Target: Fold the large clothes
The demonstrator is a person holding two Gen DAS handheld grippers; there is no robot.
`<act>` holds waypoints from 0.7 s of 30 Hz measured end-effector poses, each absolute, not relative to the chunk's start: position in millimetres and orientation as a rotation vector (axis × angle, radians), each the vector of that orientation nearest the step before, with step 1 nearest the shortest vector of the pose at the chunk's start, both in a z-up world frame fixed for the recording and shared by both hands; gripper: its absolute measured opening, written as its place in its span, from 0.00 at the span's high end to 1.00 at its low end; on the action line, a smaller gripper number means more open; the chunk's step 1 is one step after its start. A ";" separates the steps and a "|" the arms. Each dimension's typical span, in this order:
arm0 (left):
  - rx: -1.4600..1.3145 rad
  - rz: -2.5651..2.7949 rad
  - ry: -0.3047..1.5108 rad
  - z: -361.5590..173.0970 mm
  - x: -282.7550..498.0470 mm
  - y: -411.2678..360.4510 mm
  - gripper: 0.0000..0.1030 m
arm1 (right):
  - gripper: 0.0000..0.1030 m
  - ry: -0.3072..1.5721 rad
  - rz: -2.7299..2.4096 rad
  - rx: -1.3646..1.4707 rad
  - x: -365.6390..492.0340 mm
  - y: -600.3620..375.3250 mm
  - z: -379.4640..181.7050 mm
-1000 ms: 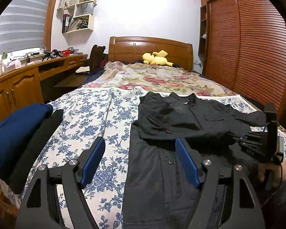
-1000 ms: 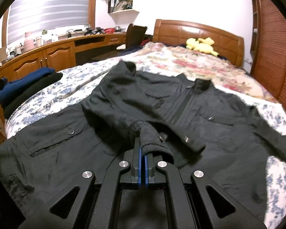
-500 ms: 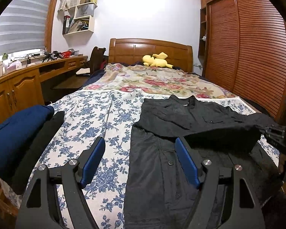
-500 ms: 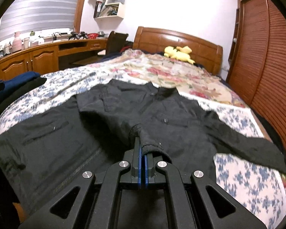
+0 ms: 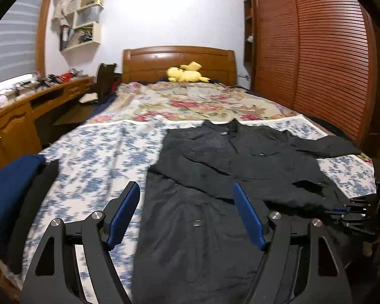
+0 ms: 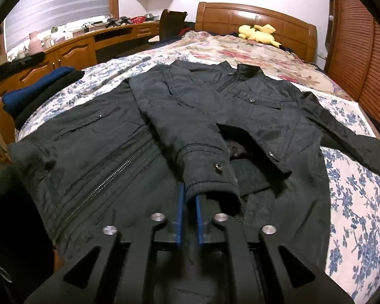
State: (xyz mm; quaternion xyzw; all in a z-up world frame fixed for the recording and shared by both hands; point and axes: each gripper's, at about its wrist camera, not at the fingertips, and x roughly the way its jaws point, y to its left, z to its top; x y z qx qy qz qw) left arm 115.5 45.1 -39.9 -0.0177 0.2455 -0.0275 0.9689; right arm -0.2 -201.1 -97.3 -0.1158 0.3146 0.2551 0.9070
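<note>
A large black jacket (image 5: 215,167) (image 6: 101,139) lies face up on the blue-flowered bedsheet (image 5: 101,152). One sleeve is folded across its front, and the sleeve cuff (image 6: 207,172) rests on the jacket's lower part. My right gripper (image 6: 189,195) (image 5: 342,212) is at that cuff with its jaws opening. A narrow gap shows between the blue pads, and the cuff's edge drapes over their tips. The other sleeve (image 6: 342,131) stretches out to the right. My left gripper (image 5: 186,190) hovers open over the jacket's hem, holding nothing.
A folded blue and black clothes stack (image 5: 10,192) (image 6: 38,88) sits at the bed's left edge. A flowered quilt (image 5: 190,101) and yellow plush toy (image 5: 186,74) lie toward the wooden headboard (image 5: 177,60). A wooden desk (image 5: 25,111) runs along the left, louvred wardrobe doors (image 5: 329,63) along the right.
My right gripper drew the sleeve cuff down toward the jacket's hem and lower, then parted its pads from fully shut. My left gripper shifted a little sideways and stayed open.
</note>
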 end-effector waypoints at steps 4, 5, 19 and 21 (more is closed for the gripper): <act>-0.025 -0.104 0.513 -42.1 138.2 24.7 0.25 | 0.61 0.605 0.505 -0.192 -5.6 -224.2 -77.3; -0.026 -0.127 0.517 -42.7 147.0 17.4 0.25 | 0.61 0.593 0.499 -0.179 -5.9 -229.2 -71.5; -0.022 -0.261 0.588 -98.1 210.7 -42.5 0.25 | 0.62 0.644 0.446 -0.187 70.9 -228.6 -75.3; -0.003 -0.266 0.612 -110.5 213.1 -47.4 0.26 | 0.63 0.673 0.462 -0.204 75.2 -221.4 -85.6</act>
